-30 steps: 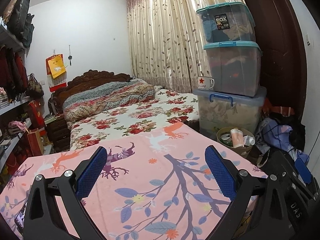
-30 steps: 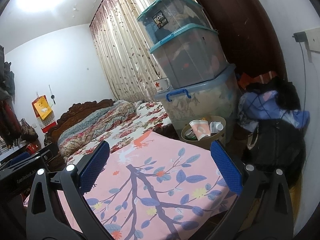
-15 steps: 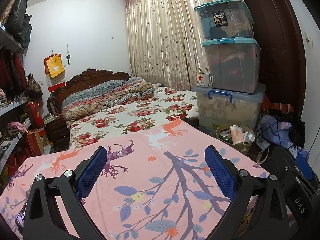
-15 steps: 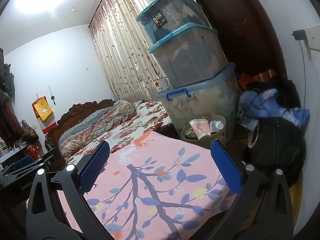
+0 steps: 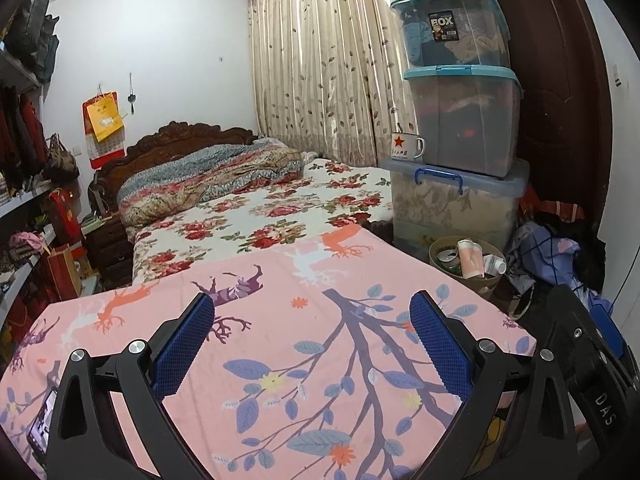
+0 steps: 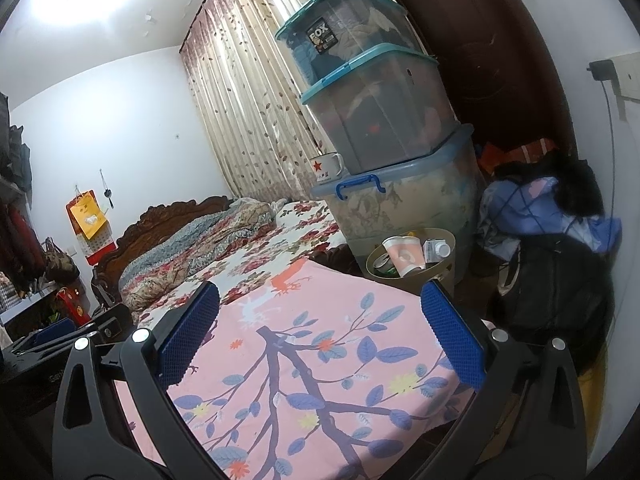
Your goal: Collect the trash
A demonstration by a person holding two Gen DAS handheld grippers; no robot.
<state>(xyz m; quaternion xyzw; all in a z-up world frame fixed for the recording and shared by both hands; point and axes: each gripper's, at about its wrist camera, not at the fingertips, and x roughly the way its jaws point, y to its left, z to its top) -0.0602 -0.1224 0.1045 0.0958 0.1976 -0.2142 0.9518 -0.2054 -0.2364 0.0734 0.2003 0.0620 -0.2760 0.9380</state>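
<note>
A round tan waste bin [image 5: 484, 280] stands on the floor past the far right corner of the pink cloth; it also shows in the right wrist view [image 6: 444, 268]. It holds a paper cup [image 5: 469, 258] [image 6: 405, 257], a small carton [image 6: 436, 249] and a can [image 5: 447, 256]. My left gripper [image 5: 312, 328] is open and empty above the pink cloth [image 5: 280, 360]. My right gripper [image 6: 320, 316] is open and empty above the same cloth [image 6: 304, 368], with the bin just beyond its right finger.
Three stacked clear storage boxes [image 5: 460, 116] with an enamel mug [image 5: 406, 146] stand behind the bin. A flowered bed [image 5: 256, 204] lies ahead. Shelves [image 5: 24, 200] are on the left. Bags and clothes [image 6: 560, 264] are piled right by a dark door [image 5: 560, 80].
Both views have shifted slightly, the bin and boxes drifting a little in frame. Both grippers stay open and empty.
</note>
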